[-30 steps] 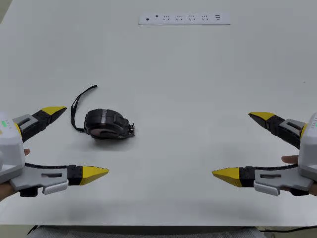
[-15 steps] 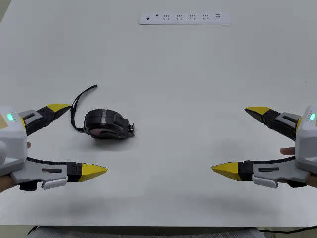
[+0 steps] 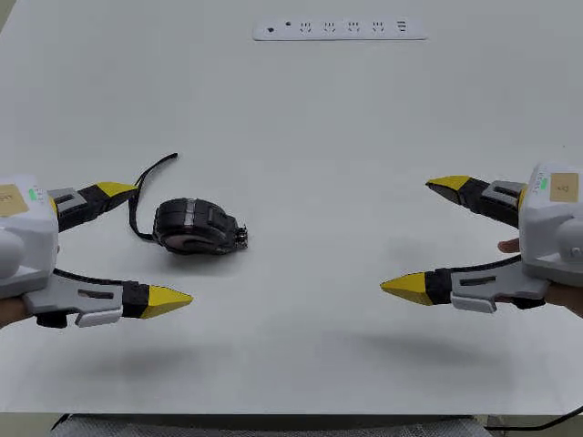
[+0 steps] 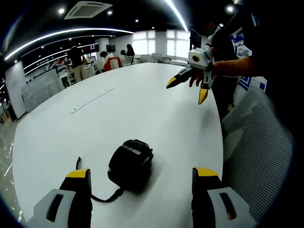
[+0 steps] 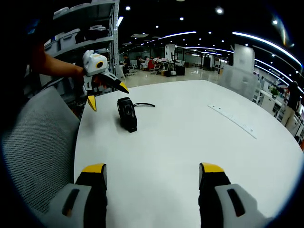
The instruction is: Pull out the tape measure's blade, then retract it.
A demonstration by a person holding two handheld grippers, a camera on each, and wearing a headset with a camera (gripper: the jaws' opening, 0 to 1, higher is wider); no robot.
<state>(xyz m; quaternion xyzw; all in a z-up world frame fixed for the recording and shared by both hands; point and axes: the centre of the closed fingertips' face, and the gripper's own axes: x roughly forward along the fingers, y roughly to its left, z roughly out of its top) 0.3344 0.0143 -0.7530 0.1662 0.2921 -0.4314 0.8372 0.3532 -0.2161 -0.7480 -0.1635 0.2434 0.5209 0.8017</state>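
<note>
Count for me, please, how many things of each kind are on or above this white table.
Black tape measure: 1
Long white power strip: 1
Grey two-jaw grippers with yellow tips, the left gripper and the right gripper, both open: 2
Total: 4

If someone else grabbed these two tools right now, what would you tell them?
Left gripper: open, empty, jaws facing the tape measure, not touching it.
Right gripper: open, empty, off to the right above the table.
The tape measure lies on the table with no blade pulled out.
Done: nothing yet.
Left: hold the case, pull the blade out, let it retract.
</note>
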